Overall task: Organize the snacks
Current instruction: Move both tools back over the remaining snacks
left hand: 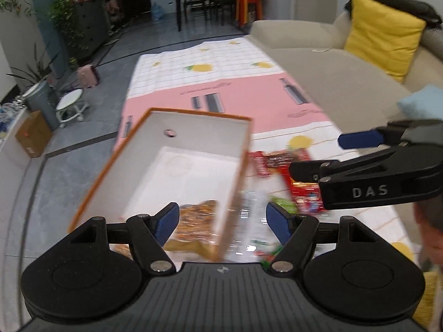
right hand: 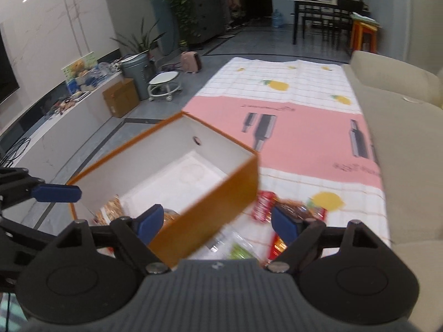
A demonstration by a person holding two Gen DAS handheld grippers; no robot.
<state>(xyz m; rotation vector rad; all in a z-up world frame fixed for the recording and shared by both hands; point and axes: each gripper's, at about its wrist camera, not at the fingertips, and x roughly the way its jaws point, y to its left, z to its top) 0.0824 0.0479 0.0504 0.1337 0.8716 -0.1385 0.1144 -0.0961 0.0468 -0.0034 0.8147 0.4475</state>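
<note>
Left gripper (left hand: 221, 218) jaws wide, empty, above orange box (left hand: 177, 166); snack packets (left hand: 293, 177) beside.

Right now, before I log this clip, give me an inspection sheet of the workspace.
Surface: patterned cloth with lemon prints and a pink band, spread on the floor beside a beige sofa.
Job's things: orange box, open, white inside, one snack bag at its near end; red snack packets and a green packet loose on the cloth right of the box.
Clutter: nothing seen on the cloth beyond the snacks.
Grippers: left claw open, nothing between the pads; right claw open, nothing gripped.
Cables: dark cables on the white ledge at far left.
Surroundings: cardboard carton, wheeled stool, grey bin, potted plants, dining table.
</note>
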